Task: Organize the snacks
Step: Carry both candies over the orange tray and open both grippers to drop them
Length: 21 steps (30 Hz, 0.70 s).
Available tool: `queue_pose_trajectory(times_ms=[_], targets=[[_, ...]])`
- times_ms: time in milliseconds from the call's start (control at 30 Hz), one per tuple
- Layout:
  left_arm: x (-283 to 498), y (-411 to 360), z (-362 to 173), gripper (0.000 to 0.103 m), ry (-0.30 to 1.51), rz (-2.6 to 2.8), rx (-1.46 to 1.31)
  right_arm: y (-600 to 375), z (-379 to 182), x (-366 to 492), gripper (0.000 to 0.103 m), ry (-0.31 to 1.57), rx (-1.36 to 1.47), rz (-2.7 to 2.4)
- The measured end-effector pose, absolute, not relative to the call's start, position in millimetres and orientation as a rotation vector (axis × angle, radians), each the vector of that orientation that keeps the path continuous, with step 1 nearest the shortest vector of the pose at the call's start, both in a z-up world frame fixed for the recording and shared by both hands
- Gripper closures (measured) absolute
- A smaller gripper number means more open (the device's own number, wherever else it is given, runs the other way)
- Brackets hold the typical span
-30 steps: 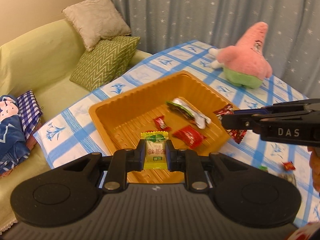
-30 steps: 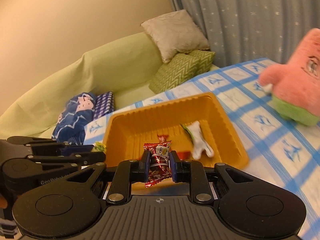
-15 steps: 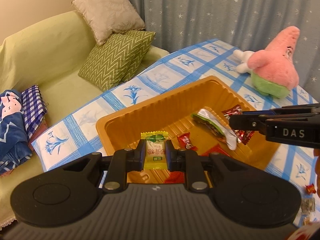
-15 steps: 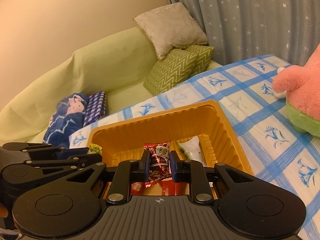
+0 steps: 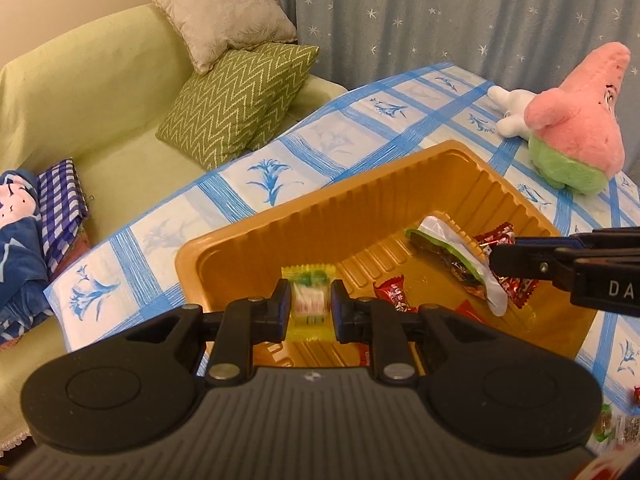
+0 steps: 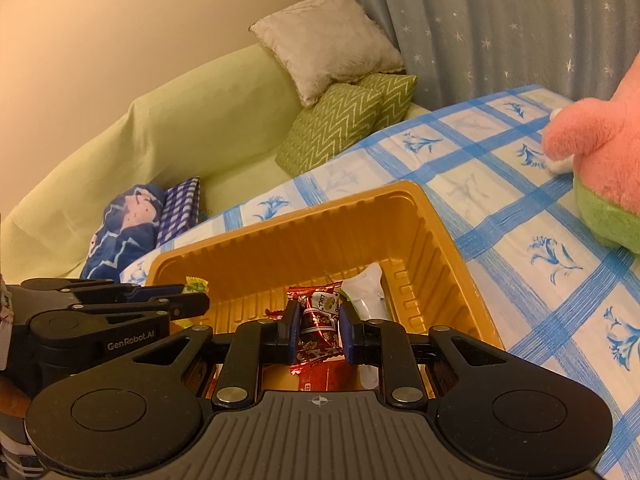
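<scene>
Both grippers over the orange tray, each clamped on a wrapped snack.

Left gripper [image 5: 310, 307] clenched on a yellow-green candy [image 5: 308, 304], held above the near-left part of the orange tray [image 5: 256, 232]. Right gripper [image 6: 319, 330] pinching a red snack packet [image 6: 318, 320] over the same tray's near side. Ahead of the left gripper, on the tray floor: a small red candy [image 5: 394, 294] and a green-and-white packet [image 5: 452, 256]. Farther off to the right, on the blue-checked tablecloth [image 5: 320, 140], a pink plush toy [image 5: 576, 136].
</scene>
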State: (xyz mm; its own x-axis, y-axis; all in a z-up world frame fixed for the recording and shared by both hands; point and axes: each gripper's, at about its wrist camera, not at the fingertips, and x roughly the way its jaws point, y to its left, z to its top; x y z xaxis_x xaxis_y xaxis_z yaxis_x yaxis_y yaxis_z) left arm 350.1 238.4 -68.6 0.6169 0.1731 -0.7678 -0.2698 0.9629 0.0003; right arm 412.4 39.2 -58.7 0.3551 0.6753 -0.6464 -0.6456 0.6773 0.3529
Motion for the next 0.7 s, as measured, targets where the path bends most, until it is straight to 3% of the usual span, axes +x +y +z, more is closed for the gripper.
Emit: queue_pose_trajectory(times_ms=[700], targets=[[333, 233, -59, 0.083, 0.889, 0.227, -0.155, 47, -56, 415, 0.082, 0.844, 0.048, 0.867]])
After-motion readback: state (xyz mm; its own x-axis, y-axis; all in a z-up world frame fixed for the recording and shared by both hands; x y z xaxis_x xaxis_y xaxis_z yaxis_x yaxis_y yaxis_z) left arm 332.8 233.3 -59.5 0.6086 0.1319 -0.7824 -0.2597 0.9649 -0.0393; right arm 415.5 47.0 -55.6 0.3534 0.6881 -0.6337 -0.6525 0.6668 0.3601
